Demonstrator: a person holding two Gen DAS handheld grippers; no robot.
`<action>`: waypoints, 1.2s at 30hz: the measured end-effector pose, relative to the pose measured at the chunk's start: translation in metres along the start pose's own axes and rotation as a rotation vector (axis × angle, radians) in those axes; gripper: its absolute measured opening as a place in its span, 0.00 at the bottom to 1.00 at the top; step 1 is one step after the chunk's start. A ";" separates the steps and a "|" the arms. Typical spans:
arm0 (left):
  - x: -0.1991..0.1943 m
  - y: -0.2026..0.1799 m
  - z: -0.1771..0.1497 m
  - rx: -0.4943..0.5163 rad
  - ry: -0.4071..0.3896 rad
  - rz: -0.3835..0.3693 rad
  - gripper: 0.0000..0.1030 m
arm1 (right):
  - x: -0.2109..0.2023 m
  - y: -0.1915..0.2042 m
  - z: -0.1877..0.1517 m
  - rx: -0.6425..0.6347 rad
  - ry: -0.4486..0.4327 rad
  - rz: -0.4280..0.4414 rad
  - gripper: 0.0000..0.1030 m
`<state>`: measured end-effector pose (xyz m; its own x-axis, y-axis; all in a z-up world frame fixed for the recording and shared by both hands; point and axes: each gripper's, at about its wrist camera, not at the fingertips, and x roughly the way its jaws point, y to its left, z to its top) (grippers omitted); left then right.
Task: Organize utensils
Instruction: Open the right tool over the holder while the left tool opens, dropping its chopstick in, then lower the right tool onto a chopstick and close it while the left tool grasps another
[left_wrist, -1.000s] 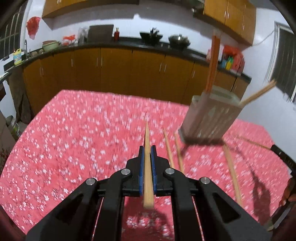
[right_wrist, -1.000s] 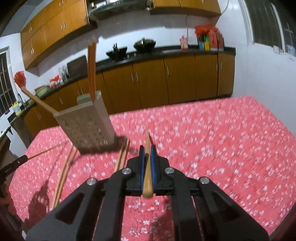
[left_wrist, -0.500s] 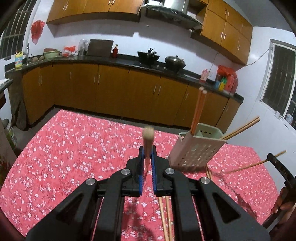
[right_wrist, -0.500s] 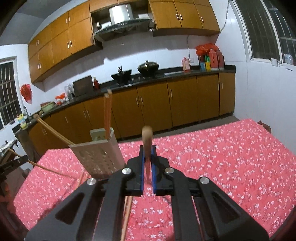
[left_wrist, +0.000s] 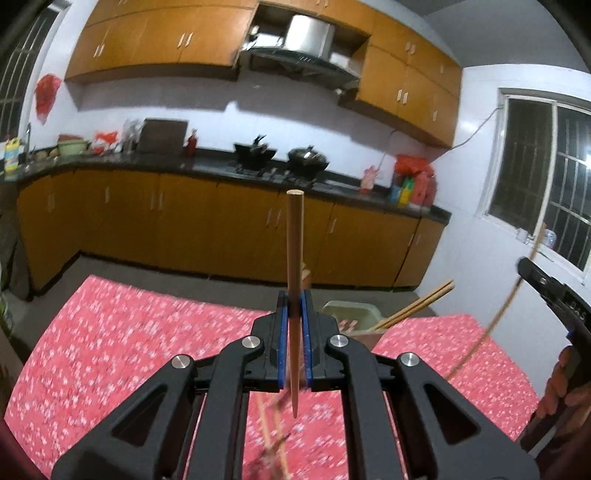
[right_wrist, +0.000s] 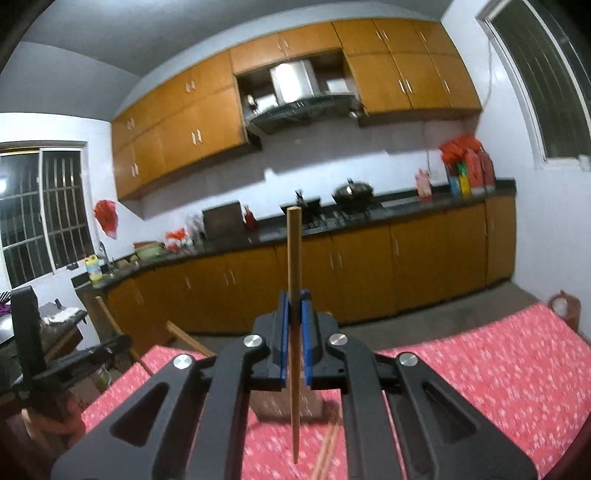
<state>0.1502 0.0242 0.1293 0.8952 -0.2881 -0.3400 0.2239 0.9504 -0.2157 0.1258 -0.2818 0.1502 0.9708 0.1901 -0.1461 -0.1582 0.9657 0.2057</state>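
Observation:
My left gripper (left_wrist: 294, 299) is shut on a wooden chopstick (left_wrist: 294, 258) that stands nearly upright, thick end up. My right gripper (right_wrist: 294, 299) is shut on another wooden chopstick (right_wrist: 294, 266), also upright. The pale perforated utensil holder (left_wrist: 351, 308) stands on the table just right of the left gripper, mostly hidden by it, with chopsticks (left_wrist: 421, 304) leaning out. In the right wrist view the holder (right_wrist: 284, 404) is largely hidden behind the gripper. Loose chopsticks (left_wrist: 275, 439) lie on the table below; they also show in the right wrist view (right_wrist: 327, 448).
The table carries a red floral cloth (left_wrist: 129, 332). The right gripper's body (left_wrist: 554, 299) and hand show at the right edge of the left view; the left gripper's body (right_wrist: 66, 365) shows at left in the right view. Kitchen cabinets (left_wrist: 221, 229) stand behind.
Both grippers have risen and tilted up, turning their chopsticks from pointing forward to upright. The holder has dropped low in both views, behind the fingers.

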 end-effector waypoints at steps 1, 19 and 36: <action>0.000 -0.005 0.005 0.004 -0.015 -0.009 0.07 | 0.004 0.007 0.005 -0.009 -0.028 0.006 0.07; 0.059 -0.031 0.038 -0.021 -0.176 0.044 0.07 | 0.098 0.018 0.012 -0.010 -0.177 -0.083 0.07; 0.055 -0.022 0.031 -0.048 -0.142 0.041 0.35 | 0.092 0.006 -0.002 0.036 -0.079 -0.063 0.24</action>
<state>0.2062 -0.0091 0.1434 0.9495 -0.2263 -0.2175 0.1703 0.9535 -0.2485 0.2135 -0.2579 0.1359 0.9900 0.1134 -0.0834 -0.0912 0.9680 0.2337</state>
